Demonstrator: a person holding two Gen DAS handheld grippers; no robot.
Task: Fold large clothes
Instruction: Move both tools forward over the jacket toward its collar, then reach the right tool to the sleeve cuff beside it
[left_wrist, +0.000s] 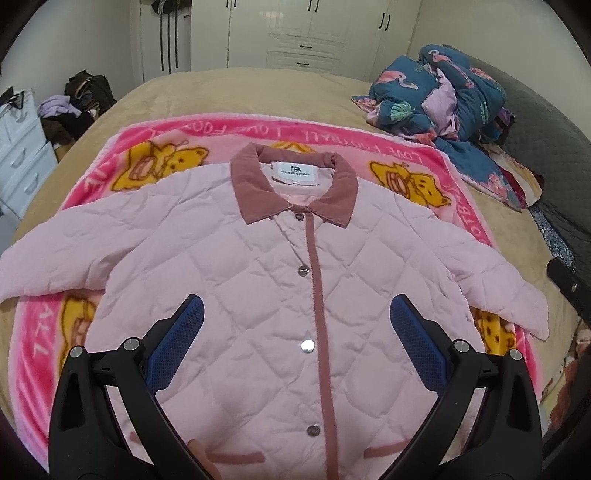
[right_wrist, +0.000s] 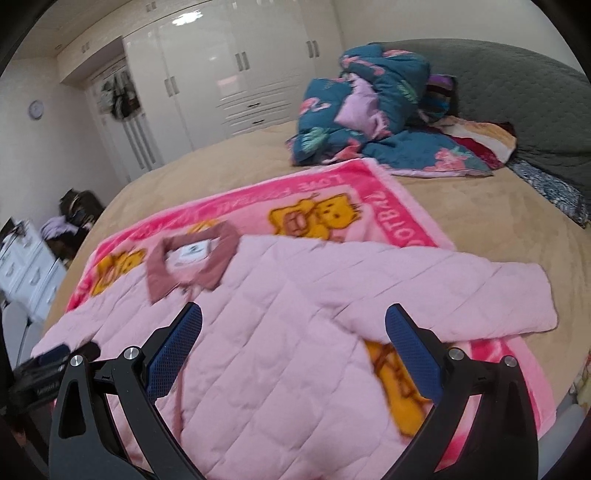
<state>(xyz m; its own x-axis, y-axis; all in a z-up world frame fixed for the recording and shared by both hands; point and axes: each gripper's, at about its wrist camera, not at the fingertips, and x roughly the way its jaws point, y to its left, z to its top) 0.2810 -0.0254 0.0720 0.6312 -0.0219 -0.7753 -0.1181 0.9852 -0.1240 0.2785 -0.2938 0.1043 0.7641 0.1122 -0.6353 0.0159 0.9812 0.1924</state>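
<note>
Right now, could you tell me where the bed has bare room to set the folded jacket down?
Bare tan bedspread lies beyond the pink bear-print blanket, toward the white wardrobe. It is crowded by the crumpled teal flamingo quilt.

Black tools (left_wrist: 296, 314), seemingly blue-padded fingers (left_wrist: 410, 332)

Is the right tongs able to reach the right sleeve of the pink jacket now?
Probably yes. The right tongs are open and empty above the jacket, and its right sleeve lies flat just ahead with nothing covering it.
</note>
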